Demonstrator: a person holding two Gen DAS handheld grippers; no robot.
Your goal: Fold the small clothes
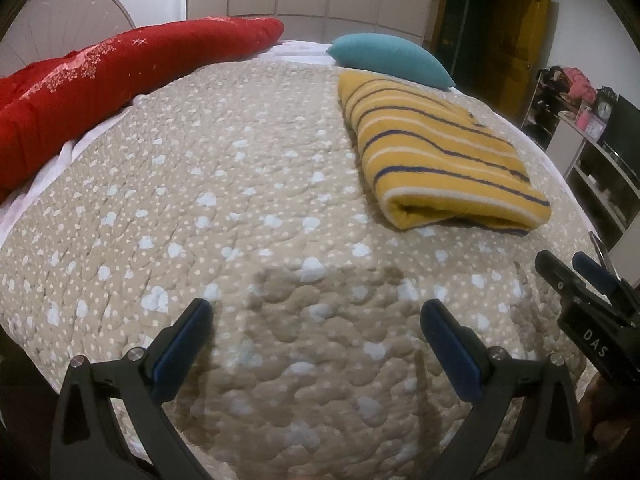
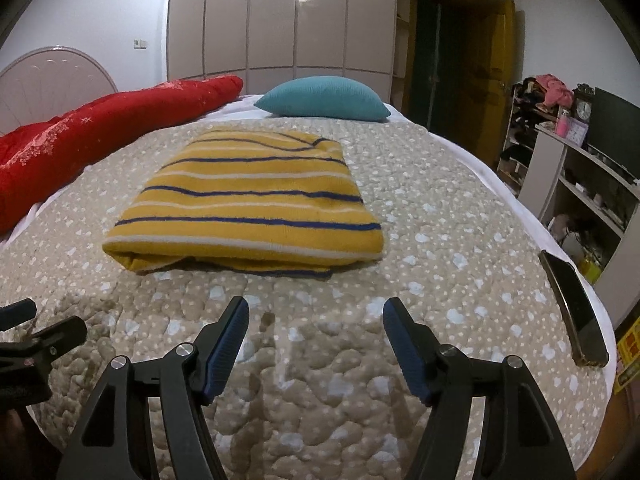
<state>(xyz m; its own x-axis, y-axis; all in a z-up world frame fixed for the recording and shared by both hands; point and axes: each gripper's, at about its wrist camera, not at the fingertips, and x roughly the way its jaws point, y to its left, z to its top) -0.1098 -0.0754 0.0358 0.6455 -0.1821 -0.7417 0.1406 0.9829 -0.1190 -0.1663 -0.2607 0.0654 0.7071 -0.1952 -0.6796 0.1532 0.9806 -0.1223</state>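
A yellow garment with blue and white stripes (image 2: 248,208) lies folded into a flat rectangle on the beige dotted quilt (image 2: 440,208); in the left wrist view it (image 1: 436,152) sits to the right and ahead. My left gripper (image 1: 318,310) is open and empty, hovering over bare quilt (image 1: 220,184) near the front edge. My right gripper (image 2: 316,308) is open and empty, just in front of the garment's near folded edge. The right gripper also shows at the right edge of the left wrist view (image 1: 576,268).
A red blanket (image 2: 80,136) lies along the left side of the bed. A teal pillow (image 2: 324,98) lies at the far end. A dark phone (image 2: 572,308) lies near the right edge of the bed. Shelves (image 2: 580,184) stand to the right.
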